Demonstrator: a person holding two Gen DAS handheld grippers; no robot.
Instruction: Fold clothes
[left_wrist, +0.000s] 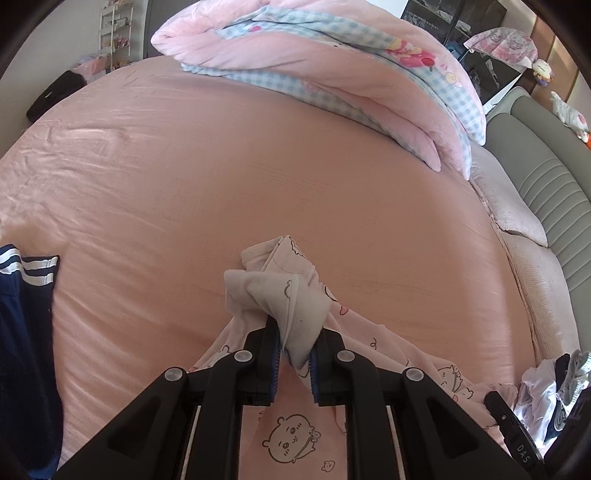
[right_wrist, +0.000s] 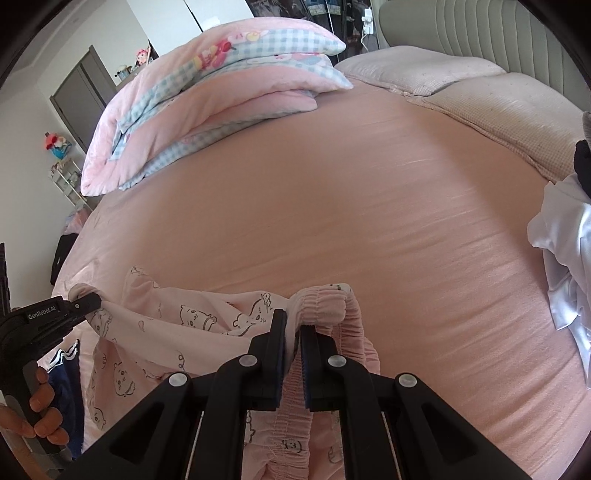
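Observation:
Pink pajama pants (left_wrist: 291, 439) printed with cartoon bears hang over the near edge of the pink bed (left_wrist: 258, 177). My left gripper (left_wrist: 295, 332) is shut on a bunched cuff end of the pants. My right gripper (right_wrist: 293, 325) is shut on the elastic waistband (right_wrist: 321, 299) of the same pants (right_wrist: 177, 321). In the right wrist view the left gripper (right_wrist: 86, 301) shows at far left, clamped on the fabric, with a hand (right_wrist: 40, 410) on its handle. The cloth stretches between the two grippers.
A folded pink and blue-checked quilt (left_wrist: 332, 62) lies at the far side of the bed. Pillows (right_wrist: 480, 88) rest by the grey headboard (left_wrist: 546, 162). A navy striped garment (left_wrist: 26, 332) lies at left. White and dark clothes (right_wrist: 565, 240) are piled at right.

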